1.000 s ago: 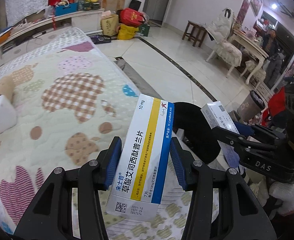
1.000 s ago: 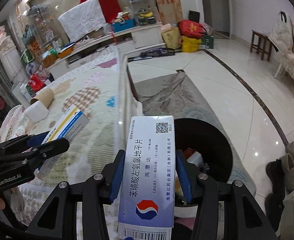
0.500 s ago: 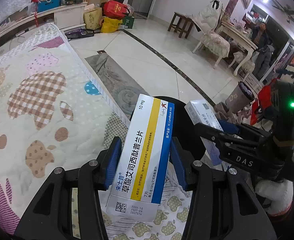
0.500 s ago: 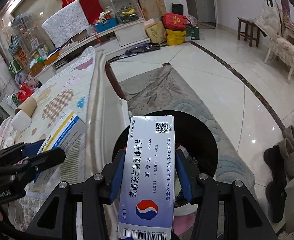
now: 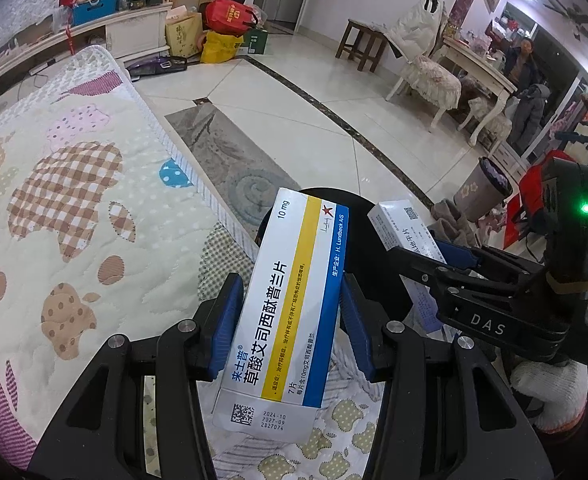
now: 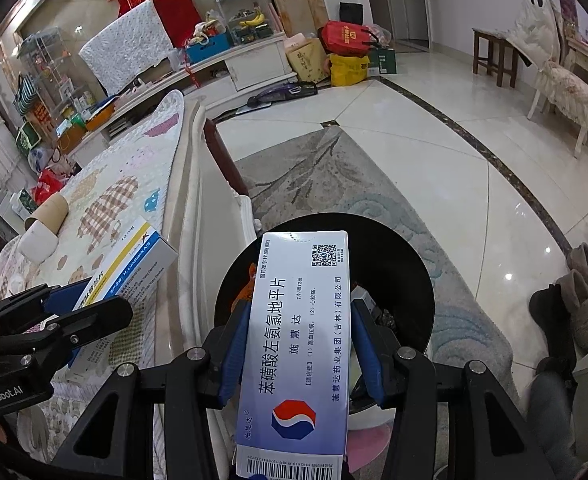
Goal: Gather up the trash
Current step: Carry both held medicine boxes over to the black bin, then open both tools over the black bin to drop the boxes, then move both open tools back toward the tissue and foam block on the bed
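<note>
My left gripper (image 5: 289,316) is shut on a white medicine box with yellow and blue stripes (image 5: 289,304), held over the edge of the quilted bed. The same striped box (image 6: 133,264) shows at the left of the right wrist view, in the other gripper (image 6: 89,304). My right gripper (image 6: 296,344) is shut on a pale blue medicine box with a red and blue logo (image 6: 298,344), right above a black round trash bin (image 6: 390,272) on the floor. In the left wrist view that pale box (image 5: 406,228) sits over the bin (image 5: 358,248).
The bed with its patchwork quilt (image 5: 73,208) lies left, its white frame (image 6: 191,208) beside the bin. A cardboard tube (image 6: 47,212) and white roll (image 6: 37,242) rest on it. A grey rug (image 6: 334,172), slippers (image 6: 586,280), chairs (image 5: 426,76) and a person (image 5: 524,64) are beyond.
Both grippers have moved with their boxes away from the bed and down towards the bin; the bin now sits larger and nearer under the right box. Grips are unchanged.
</note>
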Motion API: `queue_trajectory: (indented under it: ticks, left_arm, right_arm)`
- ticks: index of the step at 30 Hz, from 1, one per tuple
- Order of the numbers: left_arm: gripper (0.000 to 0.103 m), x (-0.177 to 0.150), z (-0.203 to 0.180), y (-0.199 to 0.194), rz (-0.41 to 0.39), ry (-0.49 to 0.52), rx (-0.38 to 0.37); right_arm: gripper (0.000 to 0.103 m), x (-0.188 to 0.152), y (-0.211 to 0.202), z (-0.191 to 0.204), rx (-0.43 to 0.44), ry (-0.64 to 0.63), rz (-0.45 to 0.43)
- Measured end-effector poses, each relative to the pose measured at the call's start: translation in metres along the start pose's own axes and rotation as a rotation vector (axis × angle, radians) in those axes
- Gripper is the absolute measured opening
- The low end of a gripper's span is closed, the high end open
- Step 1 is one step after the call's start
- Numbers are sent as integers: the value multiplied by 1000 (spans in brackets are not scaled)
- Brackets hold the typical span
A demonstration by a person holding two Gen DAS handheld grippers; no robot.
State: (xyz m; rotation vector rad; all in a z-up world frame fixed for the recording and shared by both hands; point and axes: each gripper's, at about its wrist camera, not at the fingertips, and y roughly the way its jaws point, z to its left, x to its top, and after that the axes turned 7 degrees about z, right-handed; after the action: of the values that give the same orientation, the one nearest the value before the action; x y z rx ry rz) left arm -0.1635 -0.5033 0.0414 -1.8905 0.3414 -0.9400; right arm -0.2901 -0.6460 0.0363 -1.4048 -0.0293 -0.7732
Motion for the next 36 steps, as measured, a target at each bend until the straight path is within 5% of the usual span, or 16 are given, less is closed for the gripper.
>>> queue_trajectory:
  ticks: [11,15,17,23,36]
  left_arm:
    - [48,11,-4,13,14,-15,-62]
    - [50,14,-5,16,20,-33,-115]
    - [60,14,-4,17,22,-33,-125]
    - [63,10,2,11,26,-58,-152]
    - [63,-16,23,-27,-69,-26,-2]
  right_arm:
    - [48,9,10,-12,1,49,-3]
    - [70,14,16,-26,0,117,-5]
    - [70,12,14,-31,-12,135,-8]
    - [70,3,11,-32,1,135,13]
    - [70,-5,5,14,41,41,17]
